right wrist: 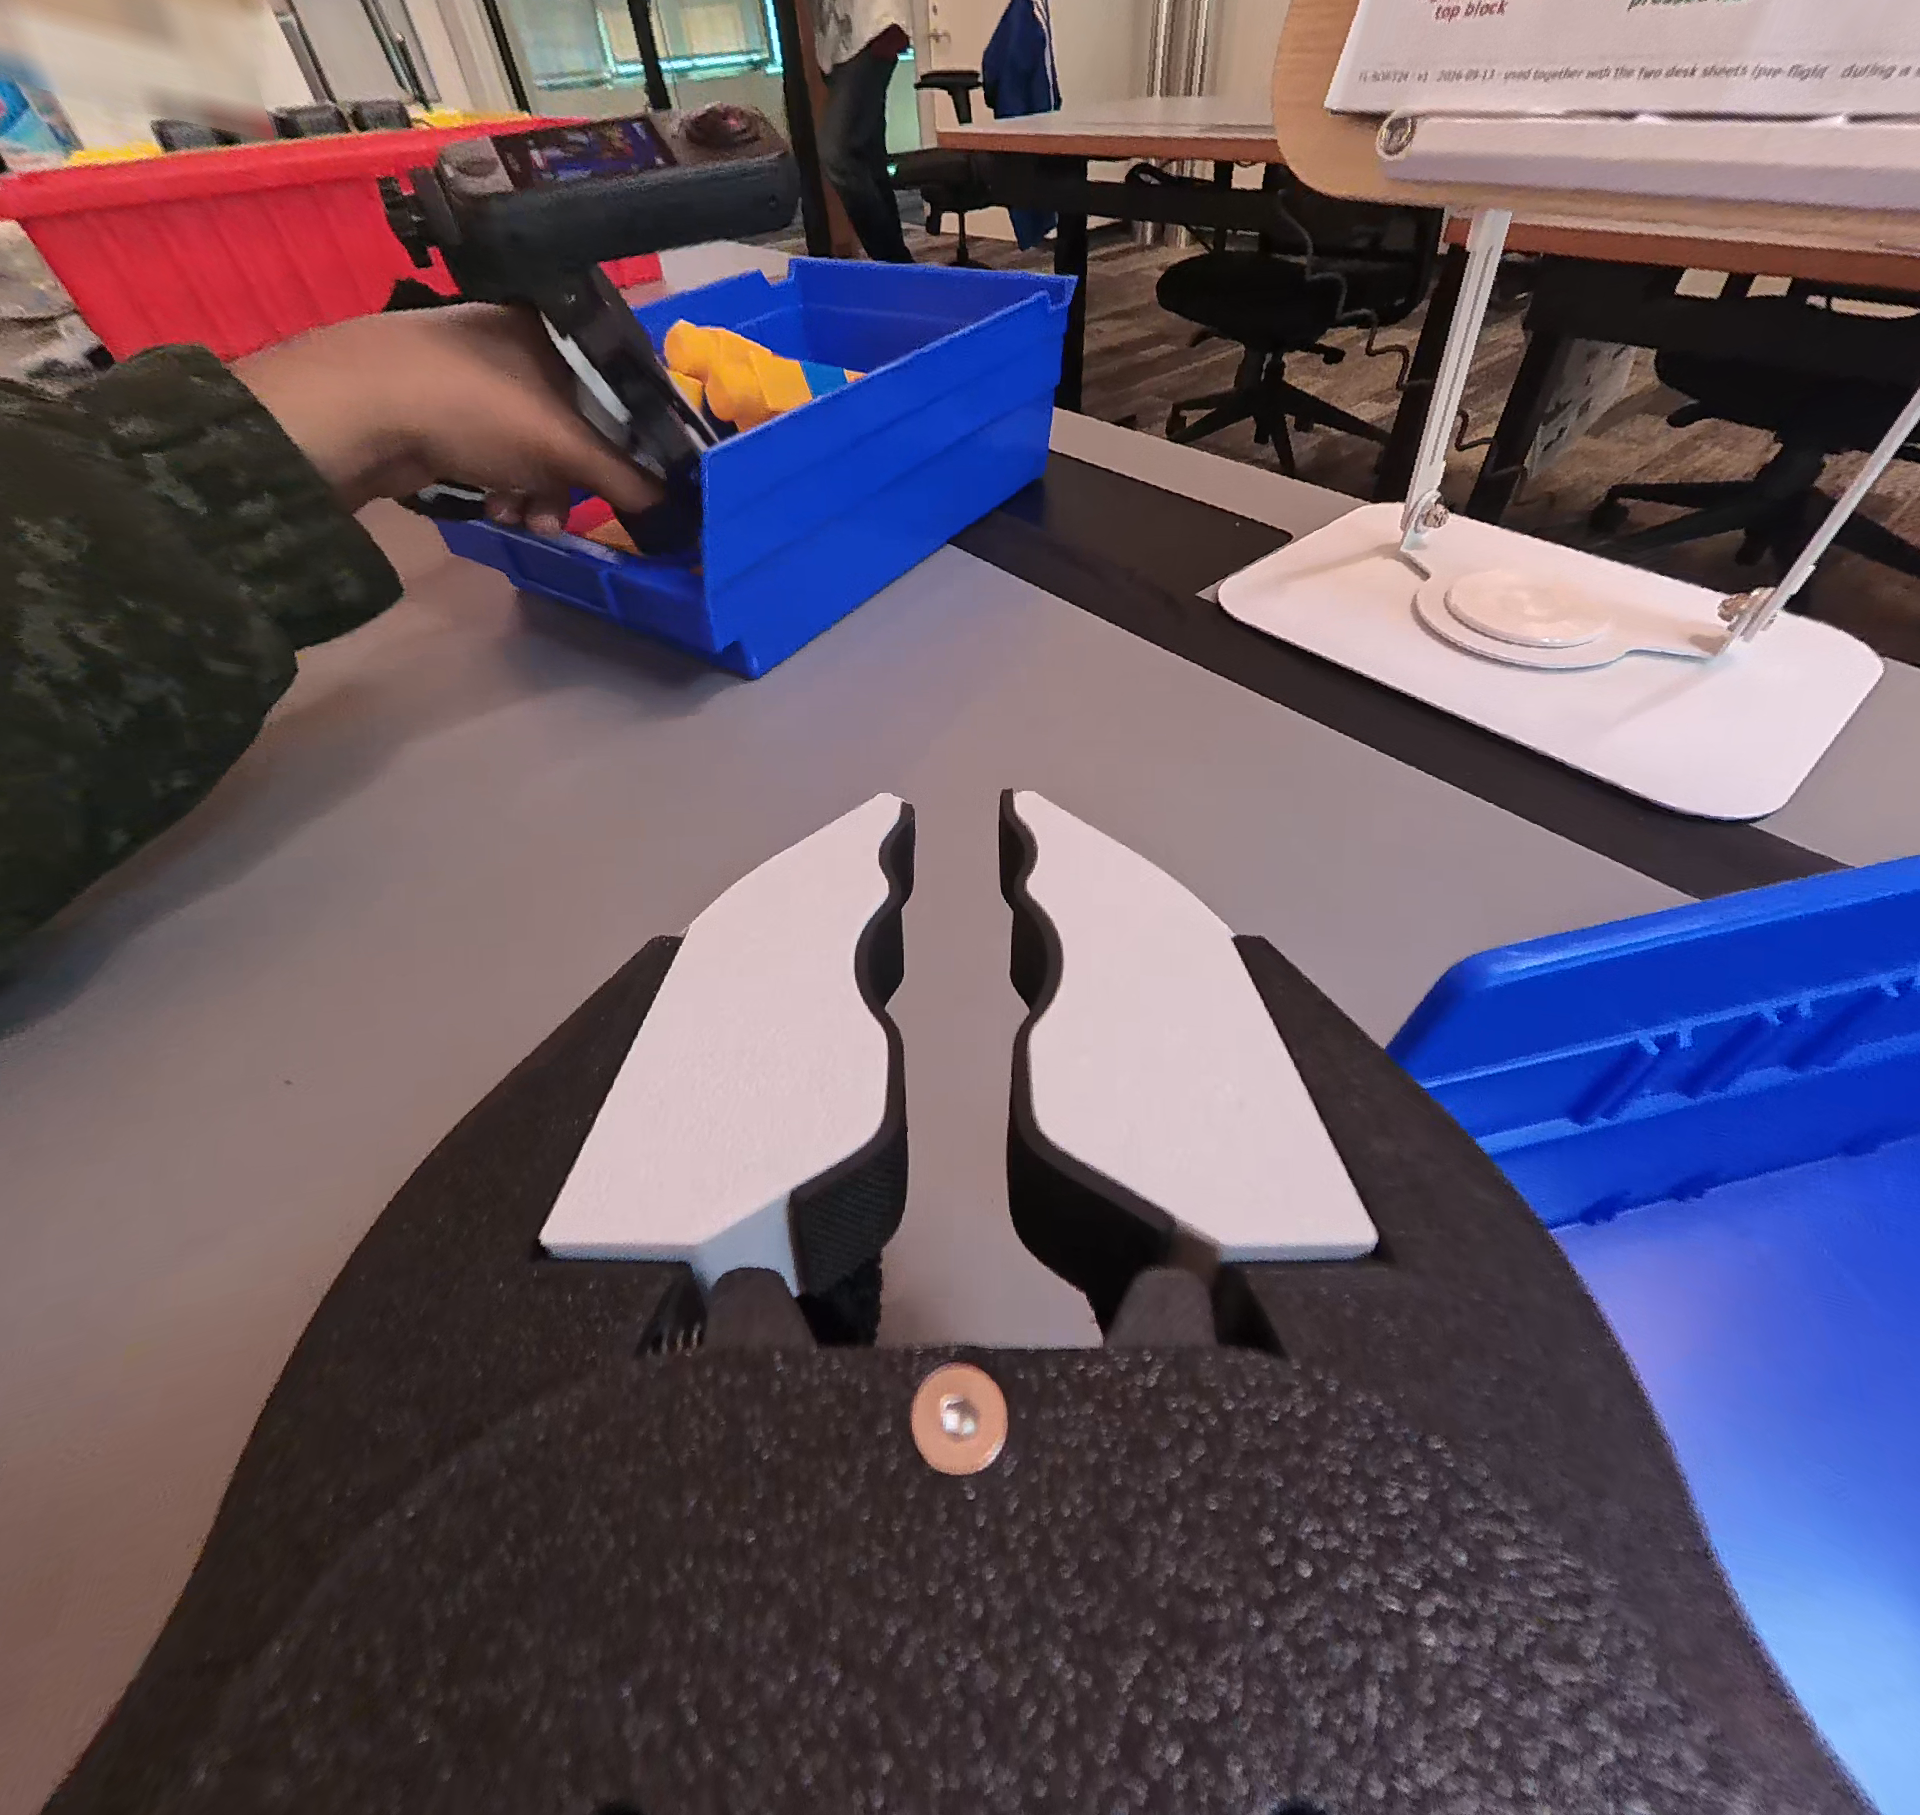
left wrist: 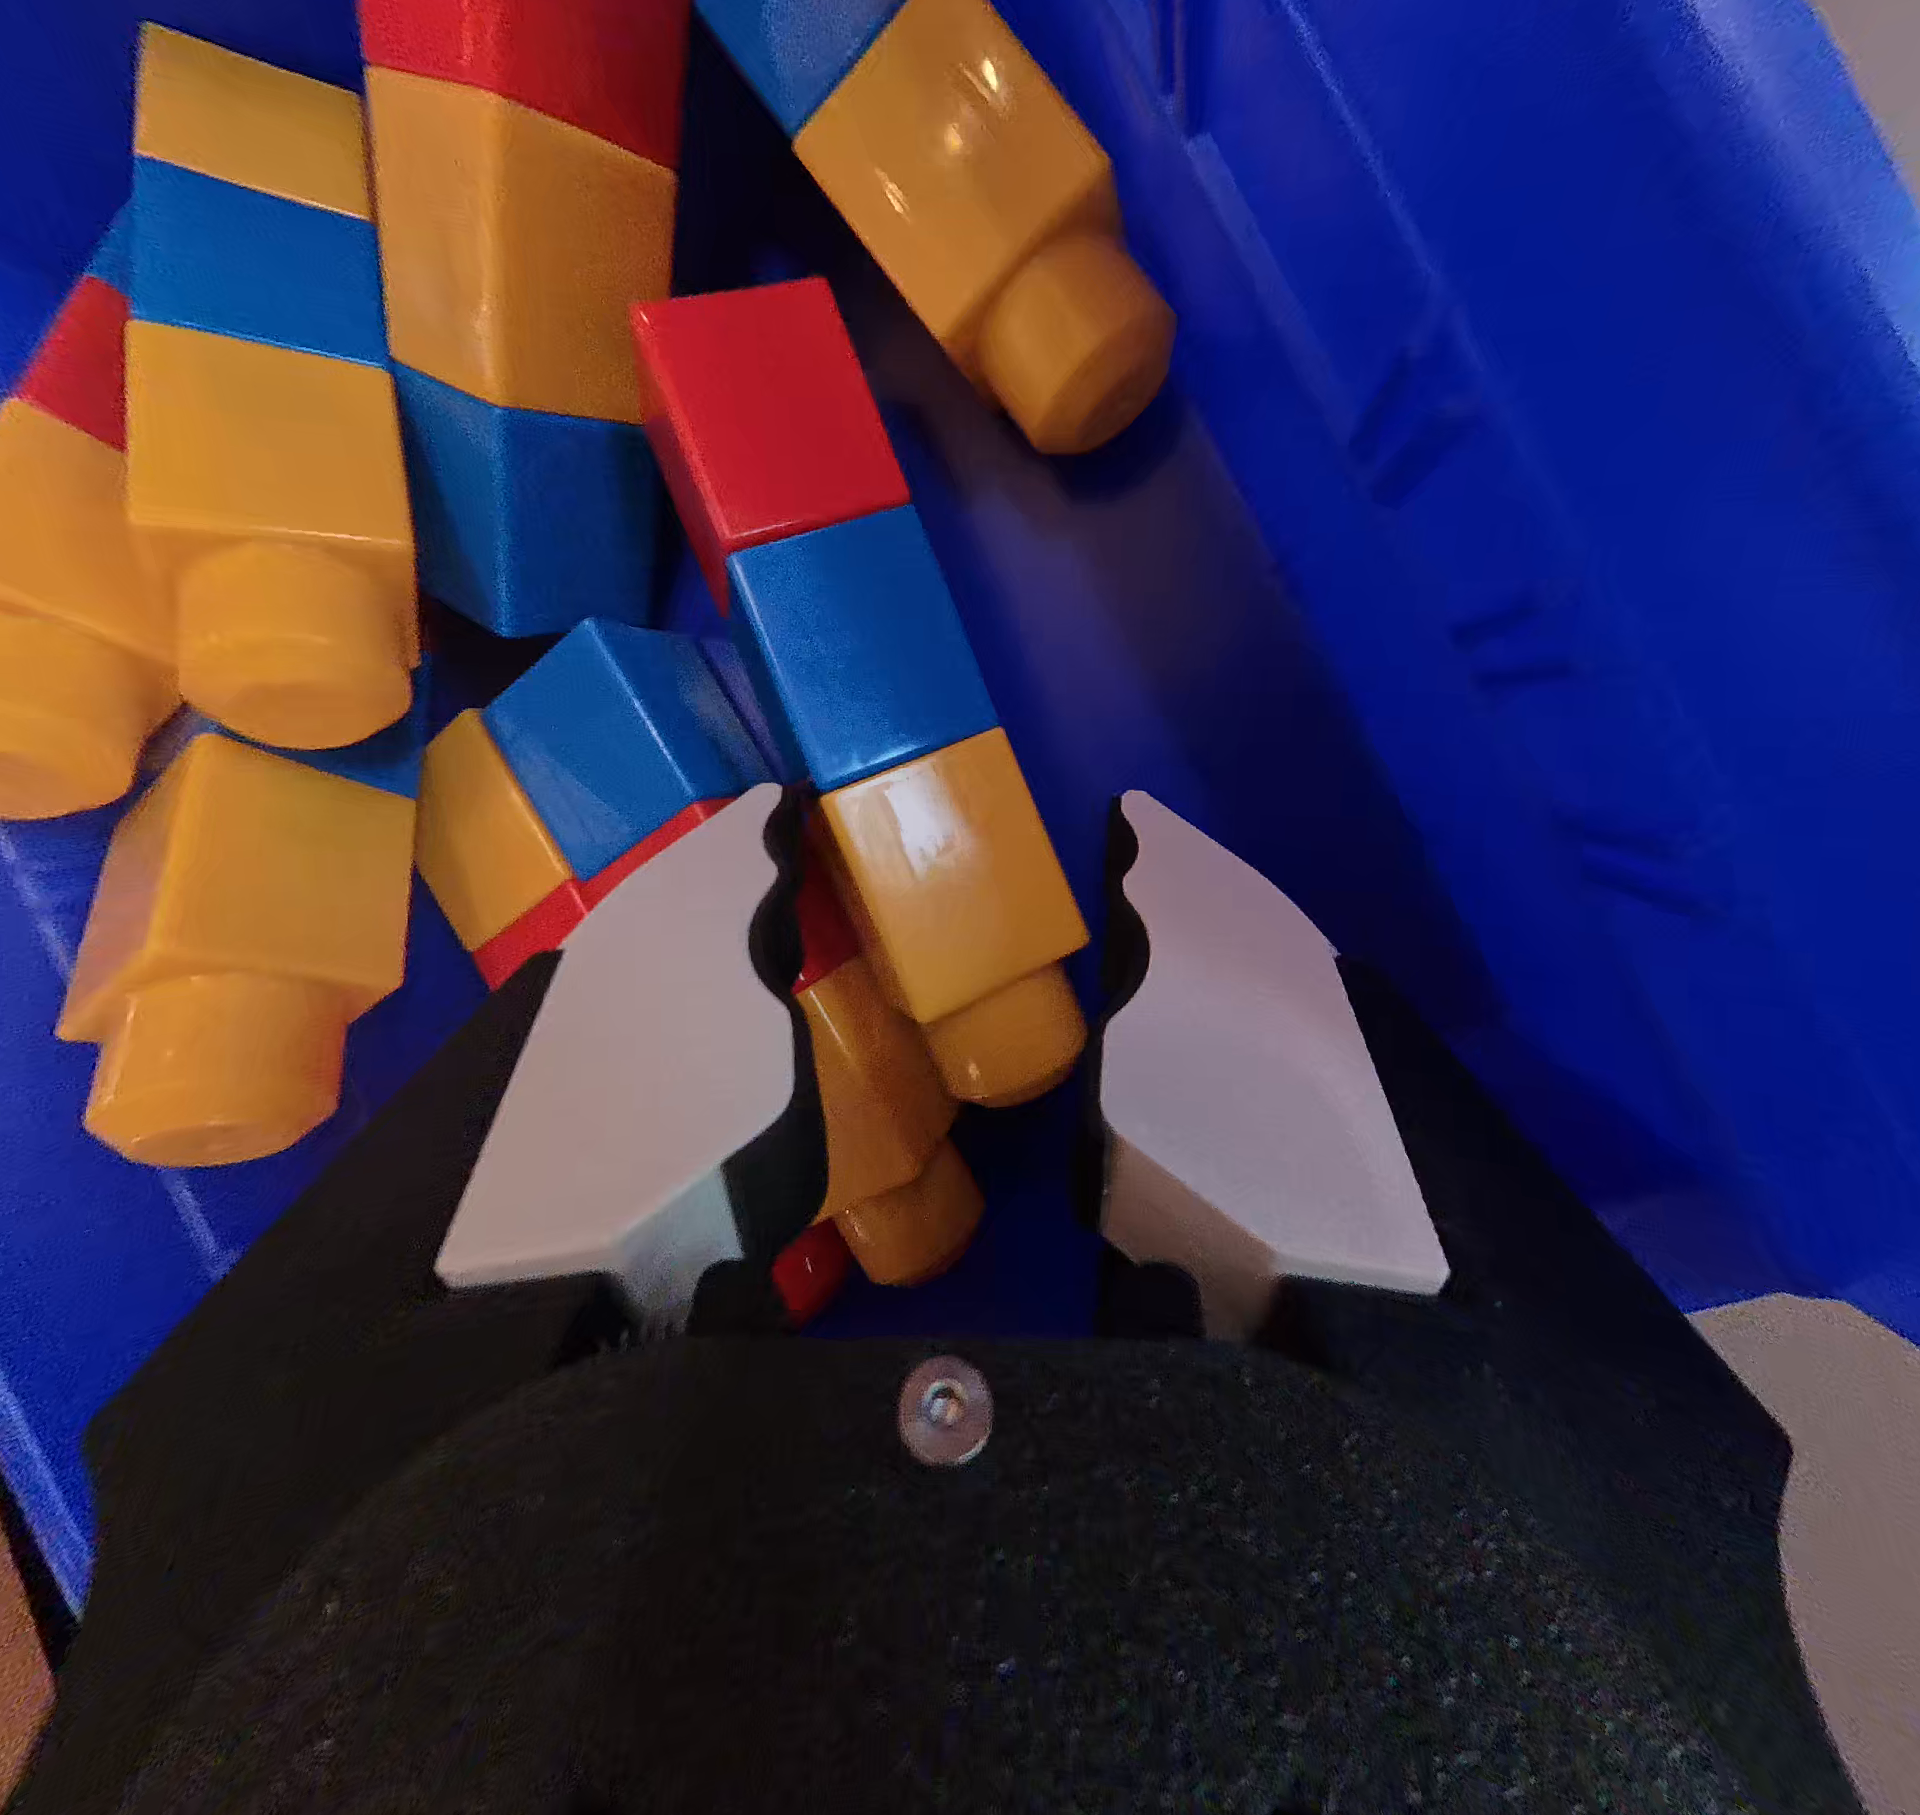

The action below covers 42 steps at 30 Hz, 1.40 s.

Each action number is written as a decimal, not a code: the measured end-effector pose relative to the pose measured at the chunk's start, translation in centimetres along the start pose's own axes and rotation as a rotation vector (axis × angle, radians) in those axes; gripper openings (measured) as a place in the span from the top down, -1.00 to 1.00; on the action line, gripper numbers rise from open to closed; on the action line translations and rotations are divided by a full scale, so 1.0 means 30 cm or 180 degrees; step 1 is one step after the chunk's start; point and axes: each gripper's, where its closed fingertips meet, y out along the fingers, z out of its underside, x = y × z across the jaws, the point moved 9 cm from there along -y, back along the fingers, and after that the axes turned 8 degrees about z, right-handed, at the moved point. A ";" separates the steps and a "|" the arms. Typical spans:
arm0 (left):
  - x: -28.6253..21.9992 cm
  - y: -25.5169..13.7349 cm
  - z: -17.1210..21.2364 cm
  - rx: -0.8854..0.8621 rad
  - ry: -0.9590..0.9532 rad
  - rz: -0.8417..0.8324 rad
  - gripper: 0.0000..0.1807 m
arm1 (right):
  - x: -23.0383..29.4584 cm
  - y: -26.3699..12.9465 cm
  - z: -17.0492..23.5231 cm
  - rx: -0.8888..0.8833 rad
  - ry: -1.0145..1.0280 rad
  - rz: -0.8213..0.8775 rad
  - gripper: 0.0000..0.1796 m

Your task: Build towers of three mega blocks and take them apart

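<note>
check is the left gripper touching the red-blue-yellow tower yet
Cannot tell: in the left wrist view the left gripper straddles the tower, fingers open, but no contact shows.

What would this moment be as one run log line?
left gripper: open, straddling red-blue-yellow tower in blue bin | right gripper: open, empty, over grey table | phase: picking tower

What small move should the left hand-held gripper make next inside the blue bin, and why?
Probably close on the red, blue and yellow plastic block tower. The left hand-held gripper is open inside the blue plastic bin, and the tower's yellow end lies between its fingers with a gap on the right side. The right hand-held gripper hangs open over the grey table, holding nothing.
</note>
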 end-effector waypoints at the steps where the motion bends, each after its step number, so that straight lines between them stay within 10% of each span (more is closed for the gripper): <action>1: 0.003 0.004 0.001 0.0030 0.0050 -0.0063 0.47 | 0.002 -0.001 -0.003 -0.0016 0.0010 -0.0005 0.83; 9: 0.021 -0.036 0.002 -0.0432 0.0234 -0.0163 0.57 | 0.011 -0.004 -0.008 -0.0028 -0.0046 -0.0004 0.83; 18: 0.004 -0.555 -0.027 -0.2521 0.0313 0.0096 0.59 | 0.003 -0.020 -0.023 -0.0200 -0.0046 0.0112 0.82; 27: -0.316 -0.773 0.048 -0.3882 0.2496 0.2011 0.60 | 0.040 -0.069 -0.107 -0.0613 -0.0323 0.0069 0.53; 35: -0.482 -0.586 0.066 -0.2528 0.3041 0.3667 0.60 | 0.099 -0.108 -0.161 -0.0730 -0.0941 -0.0266 0.00; 42: -0.612 -0.483 0.083 -0.1532 0.3372 0.3464 0.59 | 0.166 -0.042 -0.055 0.0220 -0.1377 -0.0778 0.21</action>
